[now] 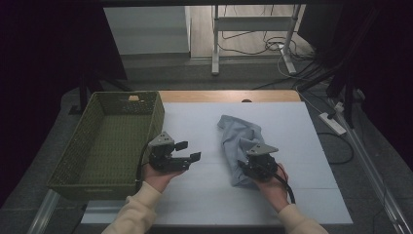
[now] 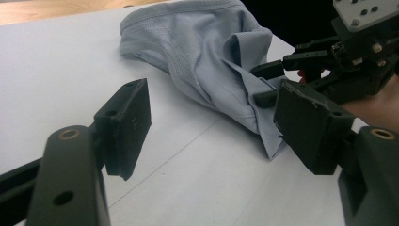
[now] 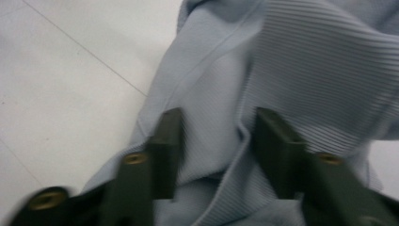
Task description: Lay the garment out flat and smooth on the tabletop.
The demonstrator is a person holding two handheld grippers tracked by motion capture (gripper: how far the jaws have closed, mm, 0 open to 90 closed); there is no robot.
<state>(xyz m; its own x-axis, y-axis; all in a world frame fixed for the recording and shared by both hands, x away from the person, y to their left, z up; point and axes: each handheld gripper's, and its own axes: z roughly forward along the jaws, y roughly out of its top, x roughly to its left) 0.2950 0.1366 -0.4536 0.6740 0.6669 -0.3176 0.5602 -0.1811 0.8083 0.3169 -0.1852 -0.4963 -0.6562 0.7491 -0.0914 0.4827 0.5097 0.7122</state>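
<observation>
Green wicker basket (image 1: 104,141) at far left of white table (image 1: 204,195). Left gripper (image 1: 188,151) beside it, jaws apart, nothing between. Grey-blue garment (image 1: 237,139) crumpled right of centre. Right gripper (image 3: 214,141) down on garment, jaws straddling a fold; actual pinch unclear.

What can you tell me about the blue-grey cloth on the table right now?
The cloth is pale blue-grey ribbed knit with a stitched hem, lying crumpled and folded on the white table, right of the green basket. The right gripper is down on its near end, jaws straddling a raised fold. The left gripper is open, apart from it.
</observation>
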